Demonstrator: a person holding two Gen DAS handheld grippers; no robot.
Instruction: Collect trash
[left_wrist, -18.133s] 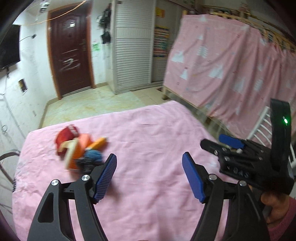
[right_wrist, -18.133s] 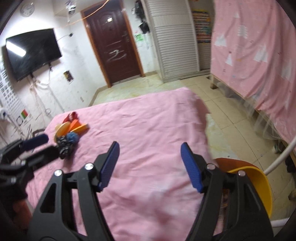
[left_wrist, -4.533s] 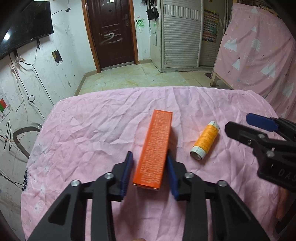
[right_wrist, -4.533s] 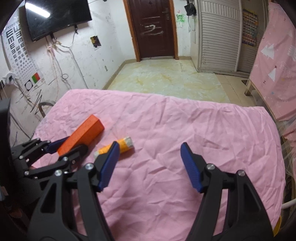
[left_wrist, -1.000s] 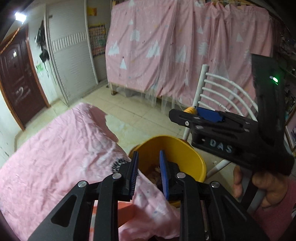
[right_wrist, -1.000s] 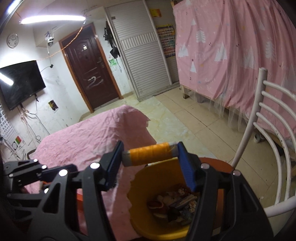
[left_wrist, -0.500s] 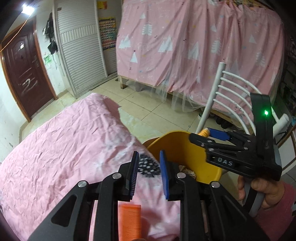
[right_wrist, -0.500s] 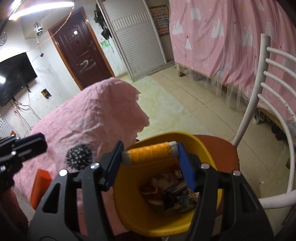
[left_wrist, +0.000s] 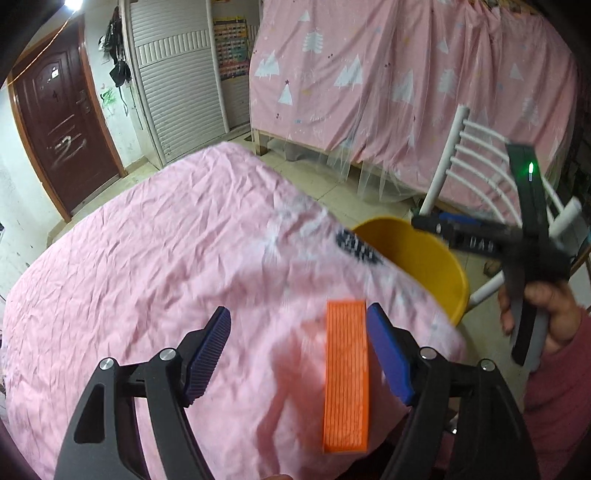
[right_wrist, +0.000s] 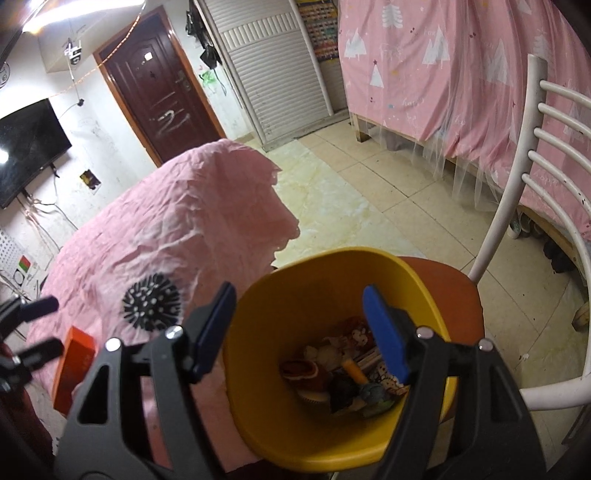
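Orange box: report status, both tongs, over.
Left tongs open, orange box loose on the pink cloth. Right tongs open, empty, over the yellow bin. Nothing between box and bin.

**Count of things in view**

One orange box (left_wrist: 346, 373) near the pink-covered table's (left_wrist: 147, 258) edge, one yellow bin (right_wrist: 325, 439) holding a heap of trash (right_wrist: 347, 373), one white chair (right_wrist: 517, 206), two grippers.

A home bedroom: curtained bed (left_wrist: 406, 92), wall television (right_wrist: 29, 147), wooden door (right_wrist: 162, 92).
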